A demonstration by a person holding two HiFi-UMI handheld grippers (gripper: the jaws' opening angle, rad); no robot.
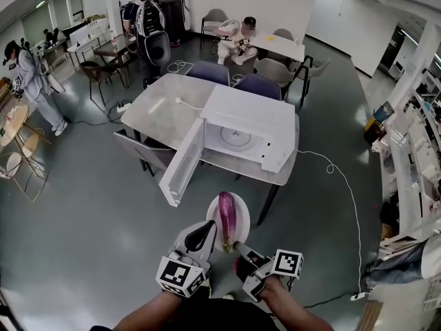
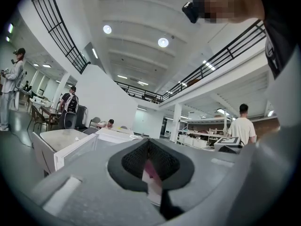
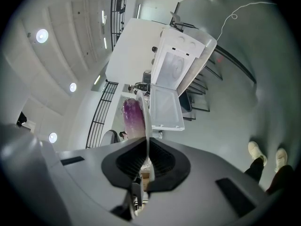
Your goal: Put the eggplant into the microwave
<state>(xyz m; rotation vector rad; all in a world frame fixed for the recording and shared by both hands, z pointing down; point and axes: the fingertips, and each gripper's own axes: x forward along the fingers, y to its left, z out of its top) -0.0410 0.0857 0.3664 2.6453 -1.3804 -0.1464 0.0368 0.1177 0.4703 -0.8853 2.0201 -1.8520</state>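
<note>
A purple eggplant (image 1: 227, 217) lies on a white plate (image 1: 239, 214) held in the air in front of me. My left gripper (image 1: 207, 233) is shut on the plate's near left rim and my right gripper (image 1: 238, 246) on its near right rim. In the left gripper view the plate's edge (image 2: 153, 185) sits between the closed jaws of that gripper (image 2: 149, 161). The right gripper view shows the rim (image 3: 146, 119) clamped in my right gripper (image 3: 146, 152), with the eggplant (image 3: 133, 117) beside it. The white microwave (image 1: 248, 126) stands ahead on a table, its door (image 1: 182, 164) swung open and its turntable bare.
The microwave rests on a grey table (image 1: 162, 109) with chairs (image 1: 210, 72) behind and a chair (image 1: 148, 150) in front of it. A white cable (image 1: 348, 192) trails over the floor at the right. People (image 1: 148, 23) stand and sit at the back. Shelves (image 1: 413, 150) line the right side.
</note>
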